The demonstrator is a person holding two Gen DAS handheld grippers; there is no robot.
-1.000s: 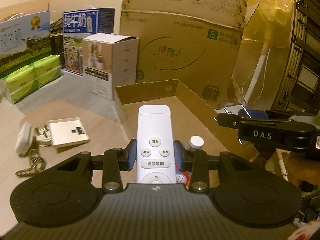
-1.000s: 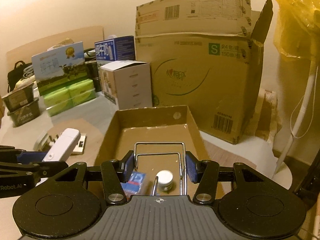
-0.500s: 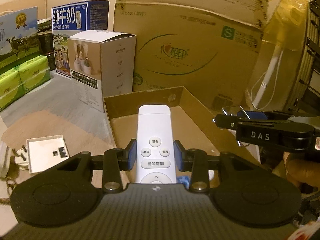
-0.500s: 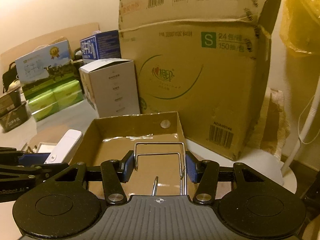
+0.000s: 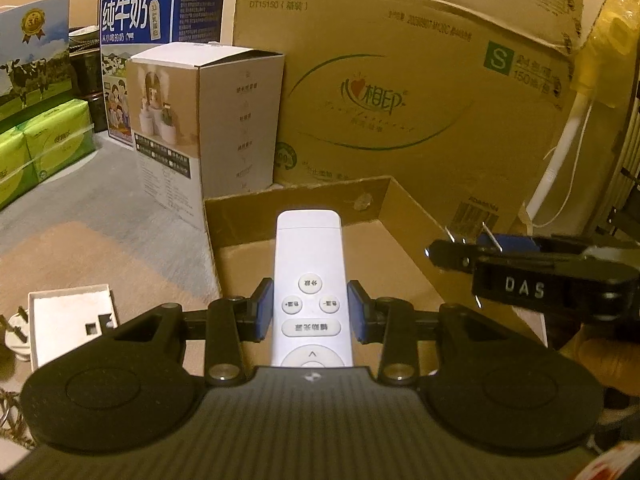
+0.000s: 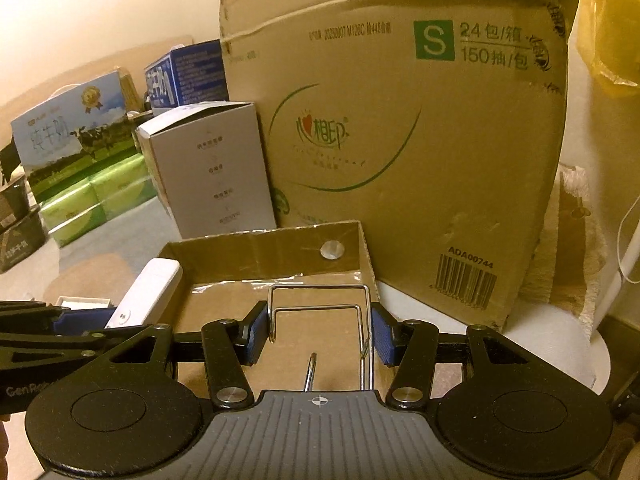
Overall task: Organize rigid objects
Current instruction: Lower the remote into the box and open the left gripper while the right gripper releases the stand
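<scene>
White plastic remote (image 5: pixel 310 280), clamped in my left claw (image 5: pixel 311 312) over the shallow cardboard tray (image 5: pixel 416 216), could clash with the bent wire rack (image 6: pixel 320 316) clamped in my right claw (image 6: pixel 318 332) alongside if we lower together.

Ahead of the right gripper (image 6: pixel 316 334), the large carton (image 6: pixel 400 152) reads "S", "24包/箱", "150抽/包", "心相印" and "ADA00744" above its barcode. Beyond the left gripper (image 5: pixel 310 312), to its left, the blue milk box (image 5: pixel 160 20) reads "纯牛奶". The black gripper arm (image 5: pixel 552 284) to its right reads "DAS".
</scene>
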